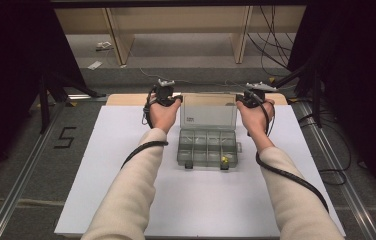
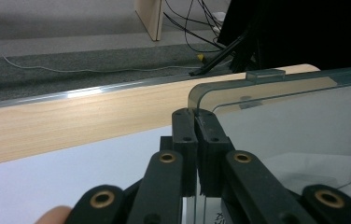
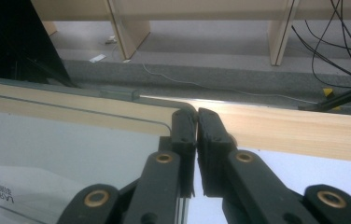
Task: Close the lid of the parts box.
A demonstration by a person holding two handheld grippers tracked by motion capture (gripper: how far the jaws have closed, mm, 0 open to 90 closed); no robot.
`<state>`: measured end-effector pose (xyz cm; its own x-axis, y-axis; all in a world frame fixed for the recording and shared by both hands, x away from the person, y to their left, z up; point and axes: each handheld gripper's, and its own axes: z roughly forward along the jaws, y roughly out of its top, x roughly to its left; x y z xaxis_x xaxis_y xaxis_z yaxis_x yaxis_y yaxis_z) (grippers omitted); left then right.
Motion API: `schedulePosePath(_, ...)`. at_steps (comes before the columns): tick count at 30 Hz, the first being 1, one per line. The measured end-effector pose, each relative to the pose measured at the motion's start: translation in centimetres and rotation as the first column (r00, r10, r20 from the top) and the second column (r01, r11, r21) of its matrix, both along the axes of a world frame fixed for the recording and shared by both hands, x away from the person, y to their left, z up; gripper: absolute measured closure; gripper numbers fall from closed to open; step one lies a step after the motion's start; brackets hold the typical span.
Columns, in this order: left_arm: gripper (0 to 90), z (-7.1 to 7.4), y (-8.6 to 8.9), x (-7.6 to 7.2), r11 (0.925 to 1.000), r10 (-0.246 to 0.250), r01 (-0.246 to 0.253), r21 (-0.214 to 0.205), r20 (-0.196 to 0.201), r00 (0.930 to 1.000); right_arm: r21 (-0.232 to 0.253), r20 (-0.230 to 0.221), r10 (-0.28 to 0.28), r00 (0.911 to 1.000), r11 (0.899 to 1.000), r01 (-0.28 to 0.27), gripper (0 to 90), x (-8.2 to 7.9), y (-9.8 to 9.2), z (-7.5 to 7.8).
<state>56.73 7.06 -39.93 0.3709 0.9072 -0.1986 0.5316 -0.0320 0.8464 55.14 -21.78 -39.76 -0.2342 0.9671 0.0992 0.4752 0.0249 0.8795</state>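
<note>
High view: white sheet (image 1: 126, 165) on wooden table (image 1: 126, 99), grey carpet (image 1: 36, 145) around. Box (image 1: 207, 148) centre, lid (image 1: 209, 112) upright at 12 o'clock; left gripper (image 1: 172, 100) and right gripper (image 1: 242, 100) clamp the lid's side edges.

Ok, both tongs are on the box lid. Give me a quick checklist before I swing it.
1. Left tongs clamped on the lid at its left corner: ok.
2. Right tongs clamped on its right corner: ok.
3. Lid upright, hinged open: ok.
4. Organizer box flat on the white sheet: ok.
5. Compartment contents clear of the lid's path: cannot tell.
</note>
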Motion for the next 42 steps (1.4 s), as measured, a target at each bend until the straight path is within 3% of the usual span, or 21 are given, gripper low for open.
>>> schedulePosePath(4, 86.1, 0.1, 0.1, 0.0, 0.9999, -0.01, 0.01, 0.011, -0.002, 0.9999, -0.005, 0.01, -0.006, 0.9999, 1.0, 0.007, 87.4, -0.2, 0.1, 0.0)
schedulePosePath(8, 79.5, 0.5, 0.2, 0.3, 0.9995, -0.008, 0.008, -0.029, 0.003, 1.0, -0.007, 0.017, -0.007, 0.9998, 1.0, 0.007, 87.6, -0.5, 0.2, 0.1)
schedulePosePath(14, 85.8, 0.8, -0.3, 0.2, 0.9993, 0.013, -0.013, 0.036, 0.007, 0.9999, -0.004, 0.02, 0.001, 0.9998, 1.0, -0.001, 87.4, -0.7, 0.1, 0.1)
schedulePosePath(22, 86.9, 1.2, -0.4, -0.7, 0.9974, 0.009, -0.01, 0.072, 0.027, 0.9996, 0.0, 0.038, 0.012, 0.9992, 1.0, -0.012, 87.3, -1.6, 0.0, 0.2)
schedulePosePath(42, 87.2, 1.6, -0.1, -3.2, 0.9954, -0.021, 0.013, 0.094, 0.076, 0.9969, -0.022, 0.069, 0.042, 0.9968, 0.999, -0.04, 87.4, -4.3, -0.1, 0.7)
